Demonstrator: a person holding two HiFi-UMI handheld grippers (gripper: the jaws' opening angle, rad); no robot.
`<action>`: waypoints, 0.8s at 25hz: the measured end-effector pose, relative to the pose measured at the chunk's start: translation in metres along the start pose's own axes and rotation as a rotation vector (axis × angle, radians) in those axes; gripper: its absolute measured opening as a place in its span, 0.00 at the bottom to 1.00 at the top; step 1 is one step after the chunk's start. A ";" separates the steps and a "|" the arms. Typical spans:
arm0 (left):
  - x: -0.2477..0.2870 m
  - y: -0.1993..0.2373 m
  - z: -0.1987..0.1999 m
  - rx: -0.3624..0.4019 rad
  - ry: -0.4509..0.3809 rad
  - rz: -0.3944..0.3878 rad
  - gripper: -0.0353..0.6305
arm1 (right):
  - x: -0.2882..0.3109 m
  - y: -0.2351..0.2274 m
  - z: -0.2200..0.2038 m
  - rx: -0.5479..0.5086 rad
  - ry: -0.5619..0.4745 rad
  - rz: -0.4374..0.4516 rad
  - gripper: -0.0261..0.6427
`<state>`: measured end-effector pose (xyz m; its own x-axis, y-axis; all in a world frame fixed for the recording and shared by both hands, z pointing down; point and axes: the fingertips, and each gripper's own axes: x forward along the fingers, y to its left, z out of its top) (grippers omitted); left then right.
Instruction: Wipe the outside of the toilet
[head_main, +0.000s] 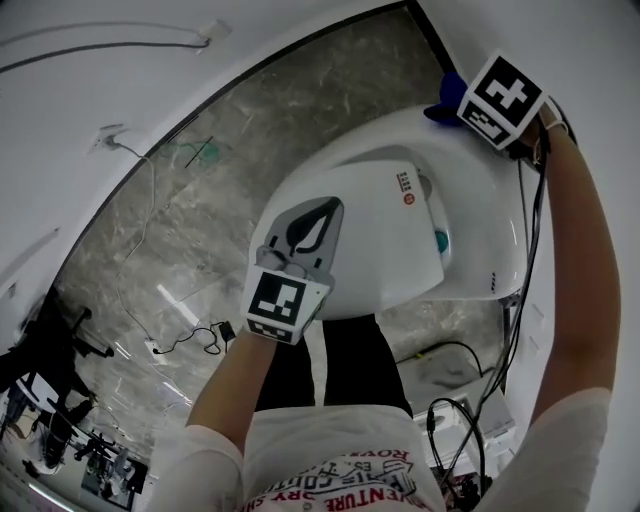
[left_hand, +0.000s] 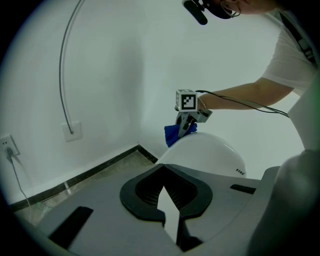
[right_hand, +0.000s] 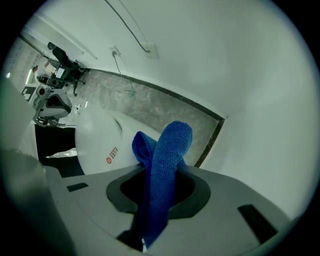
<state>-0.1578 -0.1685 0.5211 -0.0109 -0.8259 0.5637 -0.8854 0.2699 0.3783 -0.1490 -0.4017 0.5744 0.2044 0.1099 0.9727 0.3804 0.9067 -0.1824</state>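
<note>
Your right gripper (left_hand: 186, 125) pinches a folded blue microfibre cloth (right_hand: 170, 150) at the far end of the glossy white toilet (head_main: 400, 250), close to the white wall (left_hand: 125, 75), while your left gripper (head_main: 325, 210), jaws together and empty, hangs over the near lid, with black cables (head_main: 450, 350) trailing across the grey marble floor (head_main: 200, 220).

washroom: toilet (head_main: 380, 230), marble floor (head_main: 200, 235)

Blue cloth (head_main: 443, 100): head view shows just a corner, rest sits behind right gripper (left_hand: 186, 127)'s marker cube (head_main: 505, 98). In right gripper view its lower end drops out of sight btwn the jaws. Toilet (head_main: 480, 230) base hidden under lid (head_main: 370, 250). Red label (head_main: 407, 197) too small to read. Shirt (head_main: 340, 470) lettering cut off at bottom edge.
</note>
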 end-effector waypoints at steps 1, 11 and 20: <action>-0.001 0.005 -0.002 -0.012 0.000 0.009 0.06 | 0.005 0.001 0.007 -0.008 0.007 0.006 0.15; -0.013 0.060 -0.037 -0.105 0.004 0.108 0.06 | 0.067 0.023 0.066 -0.128 0.122 0.037 0.15; -0.039 0.108 -0.093 -0.183 0.039 0.180 0.06 | 0.127 0.066 0.120 -0.194 0.182 0.092 0.15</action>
<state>-0.2094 -0.0610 0.6077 -0.1394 -0.7376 0.6607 -0.7719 0.4989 0.3940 -0.2061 -0.2790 0.7032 0.3977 0.0973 0.9123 0.5150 0.7993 -0.3098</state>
